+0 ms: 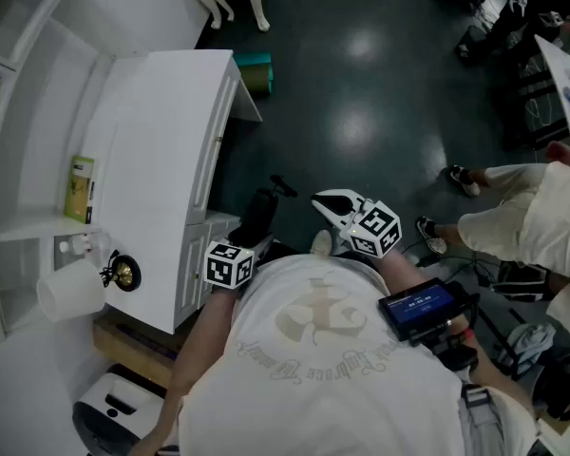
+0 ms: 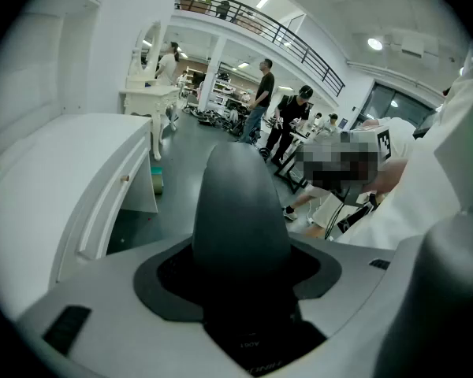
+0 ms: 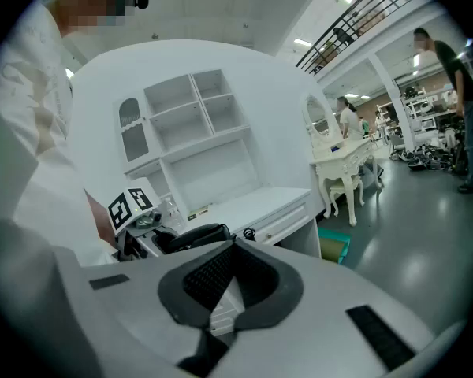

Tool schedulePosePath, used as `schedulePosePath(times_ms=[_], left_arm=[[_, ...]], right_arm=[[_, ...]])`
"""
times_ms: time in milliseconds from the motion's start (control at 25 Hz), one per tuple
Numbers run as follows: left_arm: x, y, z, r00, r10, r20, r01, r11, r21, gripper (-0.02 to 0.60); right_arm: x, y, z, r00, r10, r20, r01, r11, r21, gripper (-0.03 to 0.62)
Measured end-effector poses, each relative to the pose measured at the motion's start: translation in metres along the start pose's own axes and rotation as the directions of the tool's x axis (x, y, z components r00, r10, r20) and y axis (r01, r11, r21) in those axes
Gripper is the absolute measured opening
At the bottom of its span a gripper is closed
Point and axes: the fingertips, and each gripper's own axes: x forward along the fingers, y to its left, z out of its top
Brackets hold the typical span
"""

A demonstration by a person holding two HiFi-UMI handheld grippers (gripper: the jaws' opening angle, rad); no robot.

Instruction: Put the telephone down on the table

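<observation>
Open hall, dark glossy floor (image 1: 361,84), white table (image 1: 161,160) against the wall. Black phone (image 1: 263,215) just off the table's right edge, up in the air over the floor, not touching the top. Clamped in the left gripper (image 1: 250,238), jaws spread wide around its rounded body. Right gripper (image 1: 337,207) further right of the table, pinched together on nothing. By the look of it: phone in hand, set-down not yet begun. Left to do: bring it over the table, lower it flat, let go.
</observation>
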Motion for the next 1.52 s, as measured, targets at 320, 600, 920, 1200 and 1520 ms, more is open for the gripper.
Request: schedulePosePath(times_ms=[320, 600, 920, 1200, 1520], left_arm=[[-0.019, 0.001, 0.009, 0.999, 0.029, 0.043, -0.028, 1.0, -0.008, 0.278], [-0.018, 0.003, 0.016, 0.998, 0.032, 0.063, -0.032, 0.999, -0.004, 0.279], [0.002, -0.003, 0.015, 0.999, 0.009, 0.048, -0.009, 1.0, 0.009, 0.278], [0.003, -0.008, -0.001, 0.999, 0.023, 0.033, -0.023, 1.0, 0.007, 0.279], [-0.003, -0.004, 0.002, 0.999, 0.032, 0.043, -0.032, 0.999, -0.009, 0.279]], right_arm=[[0.004, 0.015, 0.021, 0.997, 0.055, 0.052, -0.056, 0.998, 0.026, 0.015], [0.006, 0.015, 0.026, 0.997, 0.054, 0.052, -0.053, 0.999, -0.014, 0.015], [0.001, 0.004, 0.004, 0.999, 0.038, 0.034, -0.038, 0.999, 0.013, 0.015], [-0.002, 0.008, -0.018, 0.999, 0.039, 0.025, -0.04, 0.998, 0.048, 0.015], [0.0, 0.01, -0.014, 0.999, 0.04, 0.015, -0.041, 0.998, 0.052, 0.015]])
